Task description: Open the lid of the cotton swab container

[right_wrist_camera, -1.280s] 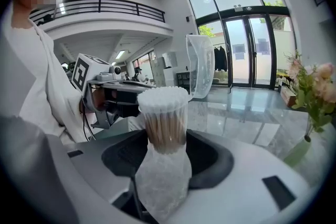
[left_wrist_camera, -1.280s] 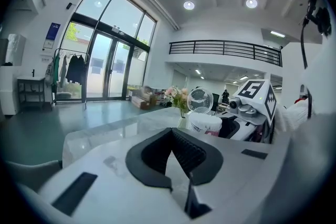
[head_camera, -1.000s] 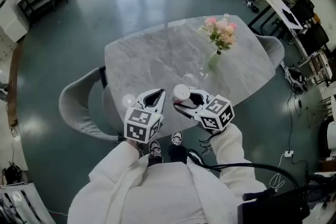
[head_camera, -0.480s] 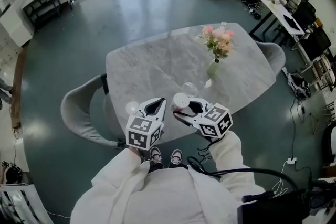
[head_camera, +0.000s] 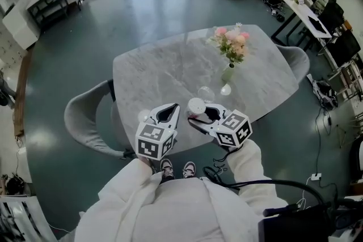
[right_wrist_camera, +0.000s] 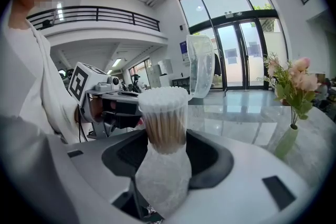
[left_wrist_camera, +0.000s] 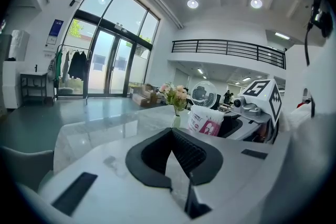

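Your right gripper point(right_wrist_camera: 164, 147) was clamped on the cotton swab container point(right_wrist_camera: 161, 118), which stood upright between its jaws at the near edge of the counter point(head_camera: 164, 65). The container's clear lid point(right_wrist_camera: 201, 65) stood swung up on the far side, leaving the swab tips bare at the top. Your left gripper point(left_wrist_camera: 172, 136) had its jaws together with nothing between them. It sat just left of the container and apart from it.
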